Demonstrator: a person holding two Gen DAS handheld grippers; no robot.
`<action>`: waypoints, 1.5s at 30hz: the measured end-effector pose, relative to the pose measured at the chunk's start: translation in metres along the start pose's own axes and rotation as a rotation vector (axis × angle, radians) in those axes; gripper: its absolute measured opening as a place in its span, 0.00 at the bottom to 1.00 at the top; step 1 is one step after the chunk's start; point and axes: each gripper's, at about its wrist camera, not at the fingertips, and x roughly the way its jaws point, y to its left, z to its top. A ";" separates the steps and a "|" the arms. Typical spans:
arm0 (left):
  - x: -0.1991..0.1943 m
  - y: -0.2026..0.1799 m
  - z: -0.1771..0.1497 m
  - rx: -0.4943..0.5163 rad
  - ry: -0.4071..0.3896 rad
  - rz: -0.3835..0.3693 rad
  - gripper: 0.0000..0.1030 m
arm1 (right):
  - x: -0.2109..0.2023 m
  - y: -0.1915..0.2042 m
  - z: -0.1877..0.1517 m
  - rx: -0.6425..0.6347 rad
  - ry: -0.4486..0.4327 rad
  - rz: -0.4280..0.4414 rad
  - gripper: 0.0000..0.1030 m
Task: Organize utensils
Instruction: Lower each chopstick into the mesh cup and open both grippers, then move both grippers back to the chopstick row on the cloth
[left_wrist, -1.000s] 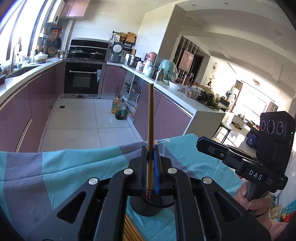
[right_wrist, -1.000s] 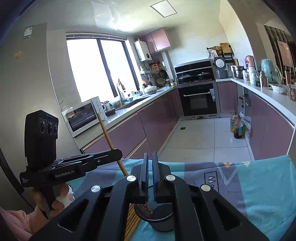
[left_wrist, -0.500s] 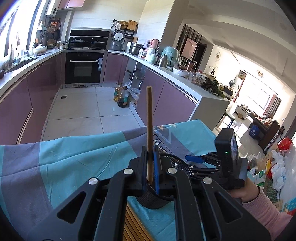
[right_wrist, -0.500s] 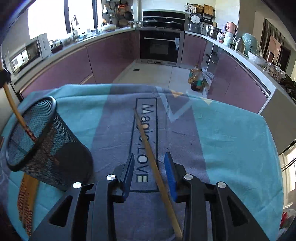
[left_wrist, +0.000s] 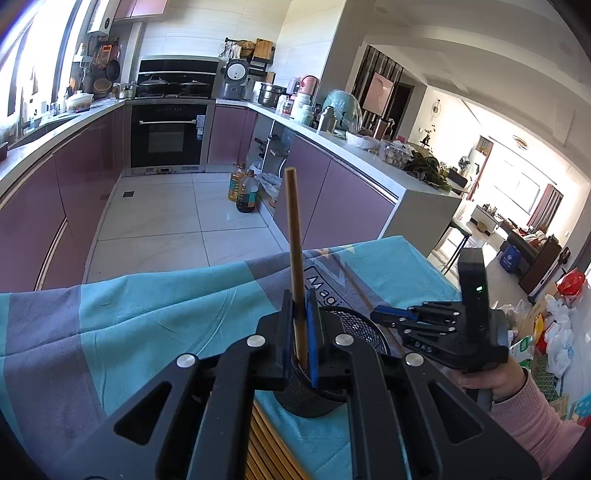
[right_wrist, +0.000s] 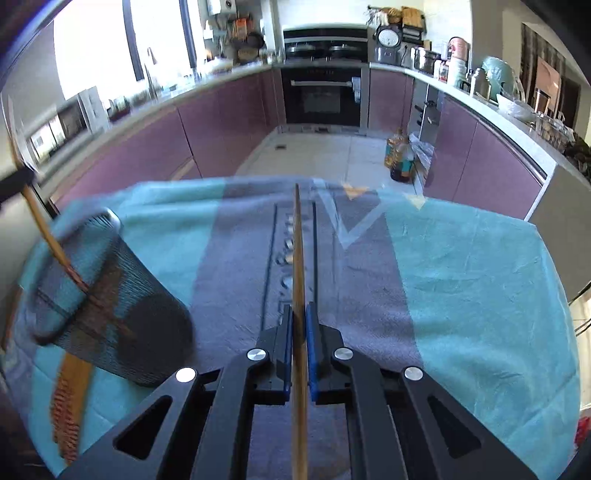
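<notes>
I have the left gripper (left_wrist: 301, 325) clamped on a thin wooden chopstick (left_wrist: 295, 254), its tip inside the black wire-mesh holder (left_wrist: 364, 326). The right gripper (right_wrist: 299, 332) pinches a second wooden chopstick (right_wrist: 298, 258) lying on the teal-and-grey cloth (right_wrist: 461, 277). Next, I judge: release left, lift right.

- Mesh cup (left_wrist: 364, 326): in the left wrist view, mostly hidden behind the left gripper (left_wrist: 302, 314); only part of the rim and lower wall show. In the right wrist view, smeared by motion blur, mesh unreadable.
- Upright chopstick (left_wrist: 295, 258): lower end hidden between the pads.
- Second chopstick (right_wrist: 298, 258): near end cut off by the bottom edge of the right wrist view.
- Bundle of chopsticks (left_wrist: 266, 443): cut off by the bottom edge, count not tellable.
- Cloth lettering (right_wrist: 286, 251): blurred, partly covered.
- Hand (left_wrist: 491, 380) on the right gripper (left_wrist: 384, 315): partly hidden behind its body.
- Counter items (left_wrist: 306, 107): too small to identify.
</notes>
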 end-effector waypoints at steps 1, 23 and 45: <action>0.001 0.001 0.001 0.003 0.000 0.002 0.07 | -0.013 0.001 0.004 0.004 -0.041 0.016 0.06; 0.006 -0.006 0.004 0.045 0.021 0.027 0.08 | -0.071 0.076 0.059 0.006 -0.362 0.240 0.06; -0.041 0.044 -0.056 0.060 0.023 0.162 0.42 | -0.080 0.108 0.000 -0.090 -0.232 0.323 0.59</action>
